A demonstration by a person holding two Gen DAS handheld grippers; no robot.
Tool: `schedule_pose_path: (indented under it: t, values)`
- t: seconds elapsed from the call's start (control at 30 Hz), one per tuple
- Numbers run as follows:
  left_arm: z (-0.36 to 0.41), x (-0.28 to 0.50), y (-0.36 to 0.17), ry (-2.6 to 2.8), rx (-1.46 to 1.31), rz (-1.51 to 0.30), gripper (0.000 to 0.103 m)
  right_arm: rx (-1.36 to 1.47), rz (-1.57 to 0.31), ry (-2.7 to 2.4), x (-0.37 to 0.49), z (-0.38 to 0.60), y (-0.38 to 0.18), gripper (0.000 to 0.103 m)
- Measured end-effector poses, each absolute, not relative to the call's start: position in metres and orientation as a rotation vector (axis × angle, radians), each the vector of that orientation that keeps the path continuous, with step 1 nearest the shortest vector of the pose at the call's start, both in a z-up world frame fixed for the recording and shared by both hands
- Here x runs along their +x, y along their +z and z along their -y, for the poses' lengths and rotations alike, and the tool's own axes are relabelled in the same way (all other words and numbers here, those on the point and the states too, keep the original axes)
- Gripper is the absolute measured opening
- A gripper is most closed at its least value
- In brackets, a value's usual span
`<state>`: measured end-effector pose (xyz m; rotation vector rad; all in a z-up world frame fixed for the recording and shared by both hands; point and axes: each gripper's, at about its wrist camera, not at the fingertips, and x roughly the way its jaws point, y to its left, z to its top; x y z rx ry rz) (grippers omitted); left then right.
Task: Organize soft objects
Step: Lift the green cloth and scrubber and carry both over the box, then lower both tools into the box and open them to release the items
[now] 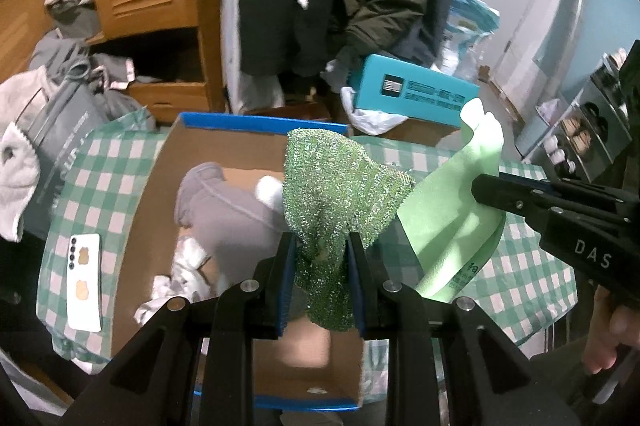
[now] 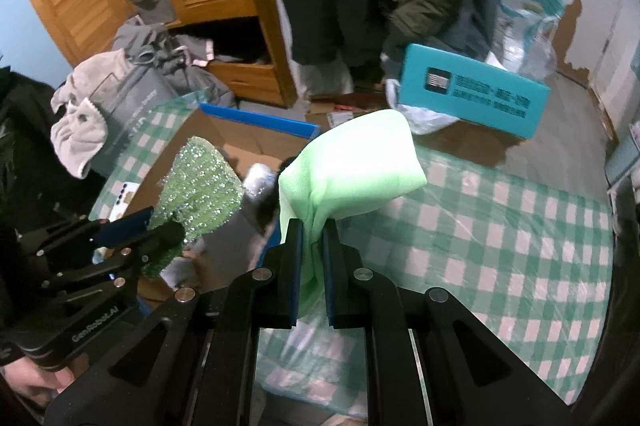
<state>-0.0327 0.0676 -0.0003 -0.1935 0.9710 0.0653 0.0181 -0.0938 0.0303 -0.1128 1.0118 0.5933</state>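
I see the left gripper (image 1: 320, 246) clamped on a sparkly green cloth (image 1: 336, 182), jaws drawn in tight against the bunched fabric, which sticks up past the fingertips and hangs down between them. It sits above the open cardboard box (image 1: 160, 194), over the box's right half. Inside the box lie a grey garment (image 1: 224, 210) and some white crumpled cloth (image 1: 188, 266) toward the near left. The right gripper (image 2: 312, 226) is fully closed on a pale green cloth (image 2: 360, 154), pinched to a thin fold between the pads; the cloth balloons upward beyond the tips. It hangs over the green checked tablecloth (image 2: 500, 226), just right of the box. A white phone (image 1: 85, 282) lies on the tablecloth left of the box. A teal box (image 1: 412, 90) stands beyond the table's far edge.
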Motion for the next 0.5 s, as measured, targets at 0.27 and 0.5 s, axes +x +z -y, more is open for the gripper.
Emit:
schedule_pose_path:
  t: [0.27, 0.5]
  values:
    - [-0.109, -0.040, -0.016, 0.150, -0.240, -0.989, 0.024, -0.178, -1.037, 0.667, 0.012, 0.041, 0.023, 0.009]
    - [-0.134, -0.045, -0.033, 0.195, -0.278, -1.019, 0.025, -0.229, -1.089, 0.711, 0.008, 0.006, 0.005, 0.009]
